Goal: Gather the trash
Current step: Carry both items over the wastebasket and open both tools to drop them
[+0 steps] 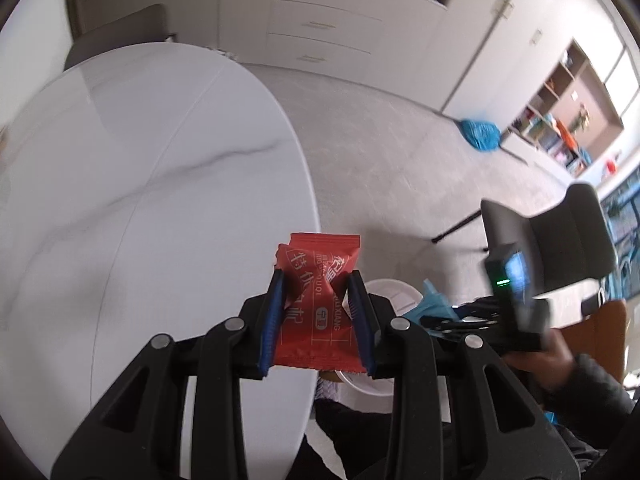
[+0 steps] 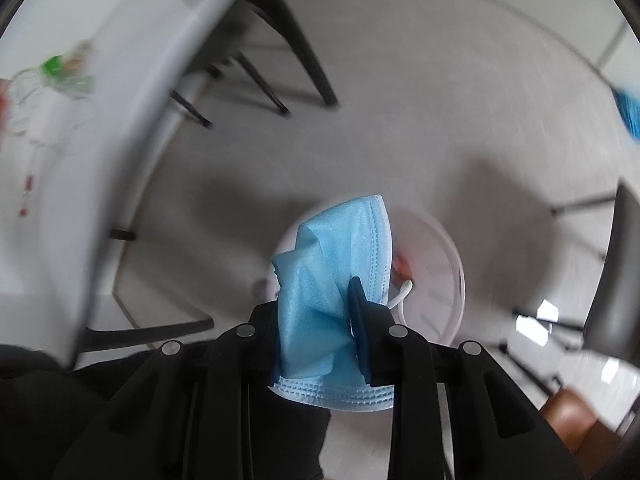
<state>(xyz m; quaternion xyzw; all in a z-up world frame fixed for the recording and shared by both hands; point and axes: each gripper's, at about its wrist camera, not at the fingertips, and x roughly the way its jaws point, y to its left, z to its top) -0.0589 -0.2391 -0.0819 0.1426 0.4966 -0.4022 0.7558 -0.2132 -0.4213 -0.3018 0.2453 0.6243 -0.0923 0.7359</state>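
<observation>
Left wrist view: the left gripper (image 1: 316, 280) is clamped on a red wrapper (image 1: 316, 300), its blue pads pinching the packet's sides, just past the edge of the white table (image 1: 140, 200). Below and to the right sits a white bin (image 1: 394, 292) on the floor, with the right gripper (image 1: 460, 320) and its mask (image 1: 430, 304) over it.

Right wrist view: the right gripper (image 2: 316, 296) grips a crumpled blue mask (image 2: 332, 280) directly above the bin (image 2: 444, 280); the picture is blurred
</observation>
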